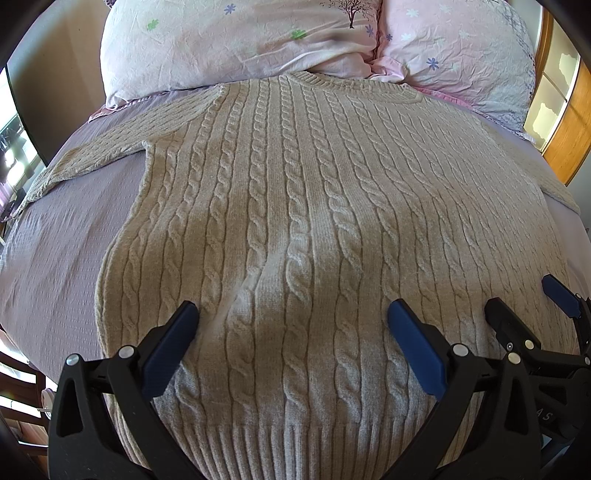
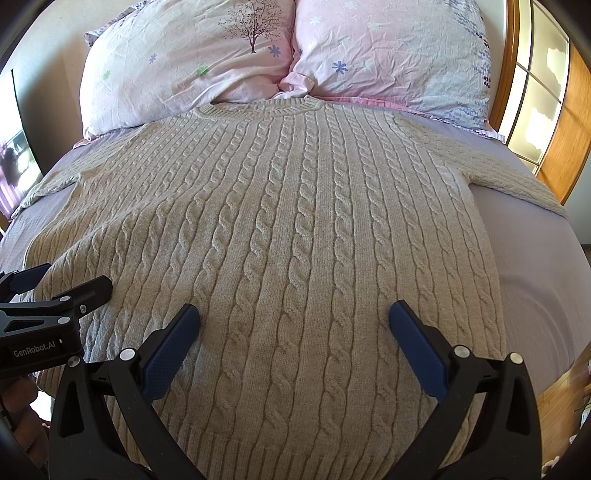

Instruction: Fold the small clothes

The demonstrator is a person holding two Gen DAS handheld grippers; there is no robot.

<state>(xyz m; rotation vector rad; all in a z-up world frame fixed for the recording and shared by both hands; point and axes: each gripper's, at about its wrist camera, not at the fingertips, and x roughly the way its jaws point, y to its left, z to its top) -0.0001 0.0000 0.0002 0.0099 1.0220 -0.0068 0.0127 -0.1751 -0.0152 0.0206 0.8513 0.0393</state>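
Beige cable-knit sweater (image 1: pixel 295 206) lay flat on lavender bed sheet (image 1: pixel 55 236), collar toward pillows (image 2: pixel 192 62). Left gripper (image 1: pixel 293 317) and right gripper (image 2: pixel 294 317) hovered above hem, both wide open, holding nothing.

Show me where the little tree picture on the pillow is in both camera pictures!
Left wrist view: the tree print sits at the very top, right of center, on the left pillow.
Right wrist view: the tree print sits near the top, left of center, on the same pillow.
Shared landmark: the sweater's neckline lies just below the tree in both.
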